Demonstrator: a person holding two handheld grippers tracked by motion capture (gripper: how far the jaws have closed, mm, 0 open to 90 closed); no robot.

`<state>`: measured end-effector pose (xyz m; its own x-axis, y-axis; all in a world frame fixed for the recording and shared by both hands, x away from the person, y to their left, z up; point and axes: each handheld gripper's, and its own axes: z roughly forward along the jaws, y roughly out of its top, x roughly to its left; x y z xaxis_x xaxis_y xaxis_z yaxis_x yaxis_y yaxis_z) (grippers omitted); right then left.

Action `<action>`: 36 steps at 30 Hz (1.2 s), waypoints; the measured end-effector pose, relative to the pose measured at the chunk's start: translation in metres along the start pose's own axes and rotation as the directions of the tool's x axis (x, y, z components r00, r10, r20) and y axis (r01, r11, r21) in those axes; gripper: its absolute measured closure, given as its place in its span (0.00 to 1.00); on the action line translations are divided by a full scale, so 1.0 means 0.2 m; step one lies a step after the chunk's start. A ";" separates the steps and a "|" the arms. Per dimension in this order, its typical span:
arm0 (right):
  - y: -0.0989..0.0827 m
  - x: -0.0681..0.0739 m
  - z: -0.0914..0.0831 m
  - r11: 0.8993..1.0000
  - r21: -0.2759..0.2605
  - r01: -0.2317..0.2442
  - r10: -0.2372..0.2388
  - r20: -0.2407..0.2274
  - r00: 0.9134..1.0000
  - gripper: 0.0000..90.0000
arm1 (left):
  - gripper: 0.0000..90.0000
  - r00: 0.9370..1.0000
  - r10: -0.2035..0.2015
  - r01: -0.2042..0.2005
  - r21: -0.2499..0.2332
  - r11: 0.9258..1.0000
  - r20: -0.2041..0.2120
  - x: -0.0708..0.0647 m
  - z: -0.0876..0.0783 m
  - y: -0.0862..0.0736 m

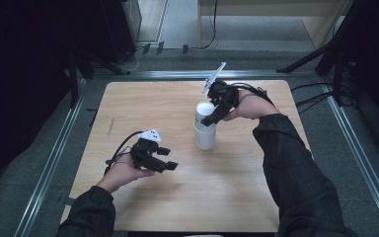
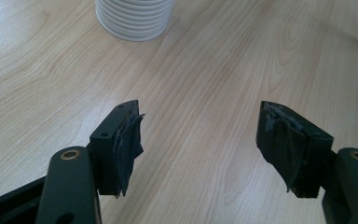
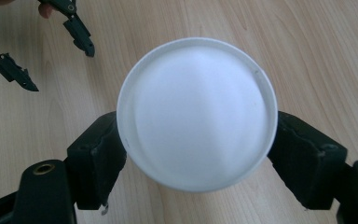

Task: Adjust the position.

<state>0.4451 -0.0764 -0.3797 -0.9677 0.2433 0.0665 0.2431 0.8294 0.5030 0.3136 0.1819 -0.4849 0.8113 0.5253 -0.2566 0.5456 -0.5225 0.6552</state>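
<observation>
1. Jaws of the right gripper point(image 3: 196, 154) flank the top cup point(image 3: 196, 114), one on each side just under its rim. They sit against or just beside the wall; can't tell whether the pads press.
2. That cup is white and sits upside down, its flat base facing the right gripper view. In the high view the right gripper point(image 1: 216, 112) is at the upper cup of a white cup stack point(image 1: 205, 131), reaching in from the right.
3. Cup stack stands upright on the wooden counter point(image 1: 177, 197), slightly right of centre and towards the far half.
4. Left gripper point(image 1: 164, 160) is held low over the near-left part of the counter, well apart from the stack, jaws pointing right.
5. Left jaws stand apart in the left gripper view point(image 2: 205, 144), with bare wood between them. Nothing held or touched.
6. Ribbed white base of the stack point(image 2: 134, 18) shows at the top edge of the left gripper view, well ahead of the left jaws.
</observation>
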 end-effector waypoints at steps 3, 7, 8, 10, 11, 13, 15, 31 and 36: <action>0.02 0.00 0.01 1.000 0.008 0.008 -0.008 -0.004 1.000 0.27 | 0.34 1.000 0.000 0.000 0.000 1.000 0.002 0.00 0.00 0.00; 0.03 0.00 0.01 1.000 0.016 0.007 -0.007 0.002 1.000 0.32 | 0.34 1.000 0.002 -0.002 -0.001 1.000 0.000 0.00 0.00 0.00; 0.04 0.01 0.01 1.000 0.014 0.003 -0.003 0.003 1.000 0.33 | 0.34 1.000 0.003 -0.003 0.000 1.000 -0.001 0.00 0.00 0.00; 0.04 0.00 0.01 1.000 0.009 0.003 -0.003 0.007 1.000 0.34 | 0.34 1.000 0.003 -0.003 0.000 1.000 -0.001 0.00 -0.01 0.00; 0.04 0.00 0.01 1.000 0.011 0.000 0.000 0.005 1.000 0.35 | 0.34 1.000 0.003 -0.003 0.000 1.000 -0.002 0.00 -0.01 0.00; 0.04 0.00 0.00 1.000 0.015 -0.008 0.008 0.006 1.000 0.35 | 0.34 1.000 0.003 -0.003 0.000 1.000 -0.002 0.00 -0.01 0.00; 0.04 0.01 0.00 1.000 0.015 -0.010 0.010 0.007 1.000 0.35 | 0.34 1.000 0.004 -0.004 -0.001 1.000 -0.001 0.00 -0.01 0.00; 0.11 0.04 -0.19 0.999 -0.021 -0.032 0.032 0.015 0.999 0.36 | 0.33 1.000 -0.001 0.001 0.000 1.000 0.002 0.01 -0.01 -0.01; 0.13 0.08 -0.31 0.999 -0.039 -0.033 0.035 0.041 0.999 0.36 | 0.33 1.000 -0.005 0.005 0.003 1.000 0.004 0.03 -0.01 -0.02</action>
<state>0.4323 -0.0822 -0.3131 -0.9550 0.2927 0.0485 0.2725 0.8006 0.5337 0.3155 0.1877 -0.4866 0.8093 0.5255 -0.2624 0.5502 -0.5218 0.6520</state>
